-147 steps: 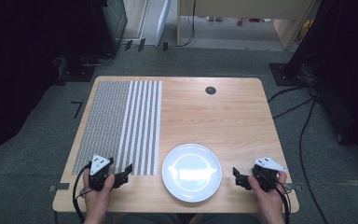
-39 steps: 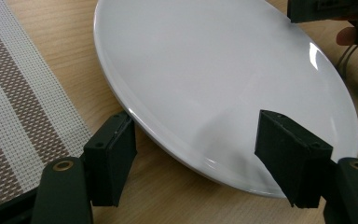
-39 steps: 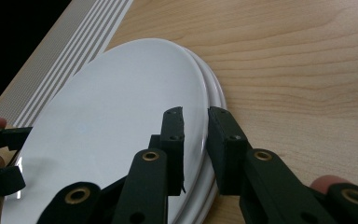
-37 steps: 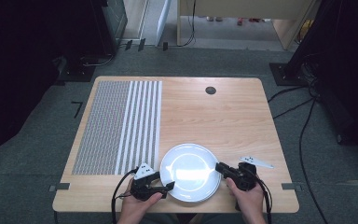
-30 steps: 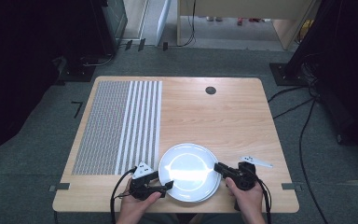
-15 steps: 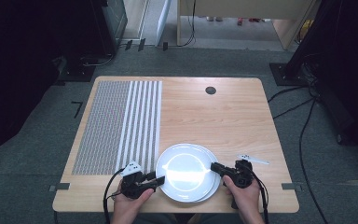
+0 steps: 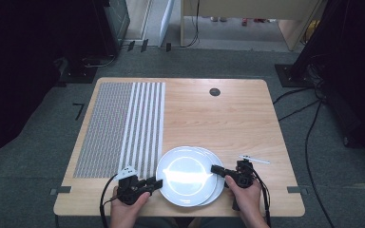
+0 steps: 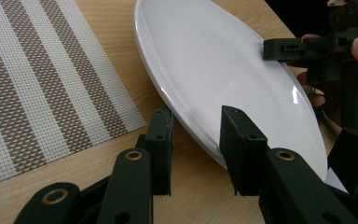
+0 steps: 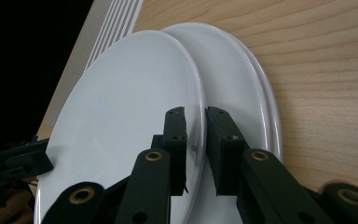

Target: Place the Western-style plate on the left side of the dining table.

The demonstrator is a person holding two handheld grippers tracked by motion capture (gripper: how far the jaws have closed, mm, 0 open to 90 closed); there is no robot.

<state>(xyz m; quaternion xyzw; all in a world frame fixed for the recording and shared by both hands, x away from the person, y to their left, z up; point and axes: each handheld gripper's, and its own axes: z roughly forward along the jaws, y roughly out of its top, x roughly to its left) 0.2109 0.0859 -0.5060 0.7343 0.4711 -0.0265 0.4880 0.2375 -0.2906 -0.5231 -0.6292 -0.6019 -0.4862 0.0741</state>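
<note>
I have the top plate (image 7: 186, 174) by both edges — my left claw (image 7: 156, 183) on its near-left rim, my right claw (image 7: 217, 170) on the rim opposite. In the left gripper view the two black jaws straddle the rim; they have just been closing, with the rim between them, and they now look clamped on it. In the right gripper view the jaws pinch the thin edge of that same plate, tight against it.

The plate sits at the near edge of the tabletop (image 7: 228, 114), just right of the striped placemat (image 7: 123, 126). It is shifted left off the lower plates (image 7: 217, 183) of the stack, whose rims show as a crescent at its right; the right gripper view shows it tilted up off them.

So the step, as I judge it, is separating the top plate from the stack — grip made, lift under way. Next I need both claws to rise together and level, so the plate does not slip or drag the one beneath, then carry it left toward the placemat, most likely.
</note>
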